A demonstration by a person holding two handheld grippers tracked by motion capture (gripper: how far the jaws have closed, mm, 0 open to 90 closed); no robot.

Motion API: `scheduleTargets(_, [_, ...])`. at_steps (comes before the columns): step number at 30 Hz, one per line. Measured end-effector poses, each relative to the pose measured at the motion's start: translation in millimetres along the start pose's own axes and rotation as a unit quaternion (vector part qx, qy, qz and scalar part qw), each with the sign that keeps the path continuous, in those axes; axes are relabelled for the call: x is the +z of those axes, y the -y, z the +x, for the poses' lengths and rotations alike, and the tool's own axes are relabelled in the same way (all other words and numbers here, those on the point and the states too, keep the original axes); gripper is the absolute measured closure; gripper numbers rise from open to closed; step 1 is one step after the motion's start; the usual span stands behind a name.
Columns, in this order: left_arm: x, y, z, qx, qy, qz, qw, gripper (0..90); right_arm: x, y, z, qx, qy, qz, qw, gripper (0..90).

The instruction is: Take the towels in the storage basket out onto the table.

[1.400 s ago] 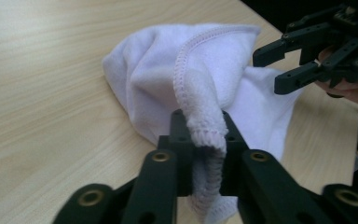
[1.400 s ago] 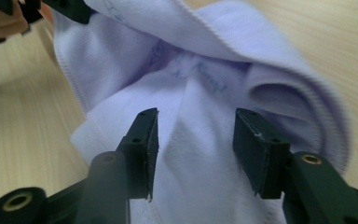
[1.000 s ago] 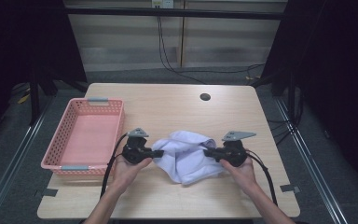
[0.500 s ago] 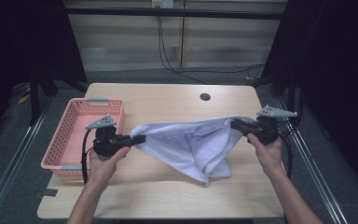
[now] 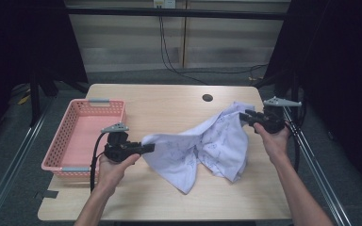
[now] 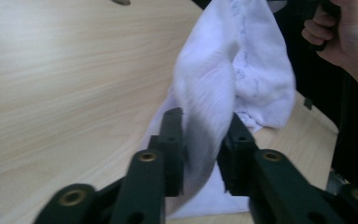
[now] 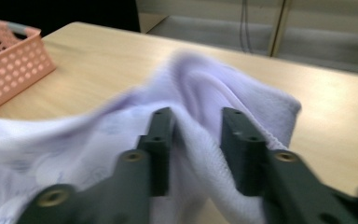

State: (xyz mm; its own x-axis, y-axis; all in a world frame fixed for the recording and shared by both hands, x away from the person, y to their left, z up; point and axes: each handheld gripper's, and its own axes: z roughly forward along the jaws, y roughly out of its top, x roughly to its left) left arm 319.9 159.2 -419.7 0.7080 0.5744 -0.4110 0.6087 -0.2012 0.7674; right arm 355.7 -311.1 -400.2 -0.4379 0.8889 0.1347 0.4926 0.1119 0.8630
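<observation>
A white cloth [image 5: 206, 146] with faint blue print hangs stretched between my two grippers above the wooden table [image 5: 169, 110], its lower folds resting on the top. My left gripper [image 5: 148, 148] is shut on the cloth's left corner near the basket. My right gripper [image 5: 243, 117] is shut on its right corner by the table's right edge. In the left gripper view the cloth [image 6: 223, 79] runs from between my jaws toward the other hand [image 6: 340, 37]. In the right gripper view the cloth [image 7: 200, 107] bunches between the jaws.
A pink plastic basket [image 5: 66, 146] stands at the table's left side and shows as the basket [image 7: 9, 51] in the right gripper view. A dark round hole [image 5: 207, 98] sits near the table's far edge. Dark frames and cables stand beyond the table.
The grippers went from close together on the bunched cloth to wide apart, spreading it. Since half a second ago the cloth has sagged lower and both hands have come down.
</observation>
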Motion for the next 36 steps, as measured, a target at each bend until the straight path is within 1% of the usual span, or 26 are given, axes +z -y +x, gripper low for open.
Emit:
scheduleTargets(1, [2.1, 0.8, 0.6, -0.003, -0.003, 0.003, 1.0, 60.1, 0.5, 9.4, 2.6, -0.001, 0.007, 0.003, 1.0, 52.4])
scheduleTargets(3, [1.9, 0.5, 0.6, 0.001, -0.01, 0.004, 0.9999, 57.2, -5.8, 14.7, 3.6, 0.005, -0.002, -0.001, 1.0, 49.7])
scheduleTargets(4, [0.5, 0.4, 0.6, 0.007, -0.01, 0.002, 0.9999, 57.2, -5.8, 14.7, 3.6, 0.005, -0.002, -0.001, 1.0, 49.7])
scheduleTargets(6, [-0.5, 0.3, -1.0, 0.005, -0.011, 0.0, 0.9999, 56.1, -14.8, 19.3, 6.5, 0.003, -0.019, 0.0, 0.9998, 49.1])
scheduleTargets(8, [4.0, 1.6, -3.0, 0.019, -0.008, 0.011, 0.9997, 59.9, -19.7, 25.4, 13.3, -0.005, -0.035, 0.009, 0.9994, 49.2])
scheduleTargets(9, [9.1, 2.9, -4.9, 0.026, -0.002, 0.019, 0.9995, 64.4, -19.9, 36.5, 23.8, -0.009, -0.056, 0.024, 0.9981, 49.2])
scheduleTargets(10, [16.0, 4.3, -6.2, 0.037, 0.008, 0.028, 0.9989, 64.4, -19.9, 36.5, 23.8, -0.009, -0.056, 0.024, 0.9981, 49.2])
scheduleTargets(12, [33.2, 7.5, -7.1, 0.05, 0.024, 0.043, 0.9975, 65.9, -15.1, 50.5, 34.7, -0.013, -0.077, 0.045, 0.996, 47.7])
scheduleTargets(14, [54.8, 11.6, -4.9, 0.047, 0.025, 0.068, 0.9962, 58.4, -6.2, 66.1, 46.1, -0.014, -0.097, 0.064, 0.9932, 44.2])
scheduleTargets(15, [61.6, 13.2, -3.5, 0.047, 0.028, 0.074, 0.9958, 53.9, 1.2, 76.7, 53.3, -0.008, -0.116, 0.076, 0.9903, 39.5])
scheduleTargets(17, [77.5, 17.4, 2.0, 0.05, 0.011, 0.094, 0.9942, 51.9, 5.4, 82.4, 57.1, -0.007, -0.122, 0.078, 0.9894, 37.0])
scheduleTargets(18, [83.5, 19.7, 4.7, 0.048, 0.013, 0.103, 0.9935, 48.5, 11.2, 89.1, 60.8, -0.009, -0.126, 0.087, 0.9882, 34.6])
scheduleTargets(20, [91.1, 24.2, 8.6, 0.051, -0.003, 0.121, 0.9914, 48.8, 18.7, 96.1, 66.1, -0.027, -0.122, 0.112, 0.9859, 33.5])
scheduleTargets(21, [93.6, 27.0, 10.3, 0.052, 0.003, 0.125, 0.9908, 54.9, 20.6, 97.9, 66.8, -0.036, -0.118, 0.116, 0.9855, 33.8])
scheduleTargets(22, [93.6, 28.5, 11.3, 0.06, 0.002, 0.128, 0.9899, 54.9, 22.6, 100.0, 67.9, -0.038, -0.111, 0.119, 0.9859, 33.9])
scheduleTargets(23, [93.3, 29.3, 10.4, 0.068, -0.006, 0.133, 0.9887, 67.9, 24.7, 101.4, 68.7, -0.049, -0.1, 0.124, 0.986, 42.7])
scheduleTargets(24, [93.8, 30.9, 8.6, 0.08, -0.016, 0.143, 0.9864, 67.9, 24.7, 101.4, 68.7, -0.049, -0.1, 0.124, 0.986, 42.7])
scheduleTargets(25, [92.3, 32.2, 7.3, 0.095, -0.026, 0.149, 0.9838, 75.2, 24.5, 100.7, 68.8, -0.059, -0.081, 0.128, 0.9867, 55.2])
scheduleTargets(26, [90.9, 33.1, 7.2, 0.088, -0.026, 0.152, 0.9842, 79.6, 24.4, 99.5, 67.1, -0.062, -0.065, 0.128, 0.9877, 64.3])
scheduleTargets(27, [88.9, 33.7, 7.2, 0.076, -0.018, 0.158, 0.9843, 81.8, 24.2, 97.5, 63.0, -0.053, -0.063, 0.13, 0.9881, 70.9])
scheduleTargets(28, [85.9, 35.1, 6.8, 0.075, -0.012, 0.163, 0.9836, 83.1, 23.4, 94.6, 57.4, -0.044, -0.058, 0.127, 0.9892, 75.1])
scheduleTargets(29, [83.2, 37.9, 4.6, 0.073, -0.007, 0.165, 0.9836, 83.7, 22.2, 91.3, 51.3, -0.041, -0.048, 0.121, 0.9906, 77.3])
scheduleTargets(30, [80.3, 41.1, 3.2, 0.068, 0.012, 0.167, 0.9835, 84.1, 20.8, 87.5, 44.6, -0.04, -0.04, 0.114, 0.9918, 78.4])
scheduleTargets(32, [72.6, 46.8, -3.7, 0.064, 0.033, 0.174, 0.9822, 84.4, 16.8, 78.8, 30.7, -0.019, -0.03, 0.091, 0.9952, 79.1])
scheduleTargets(35, [59.9, 51.1, -18.5, 0.05, 0.091, 0.153, 0.9827, 84.5, 15.4, 59.9, 16.8, -0.006, -0.013, 0.058, 0.9982, 79.2])
scheduleTargets(36, [55.1, 50.8, -25.4, 0.048, 0.105, 0.142, 0.9831, 84.6, 16.0, 52.2, 12.6, 0.002, -0.015, 0.047, 0.9988, 79.2])
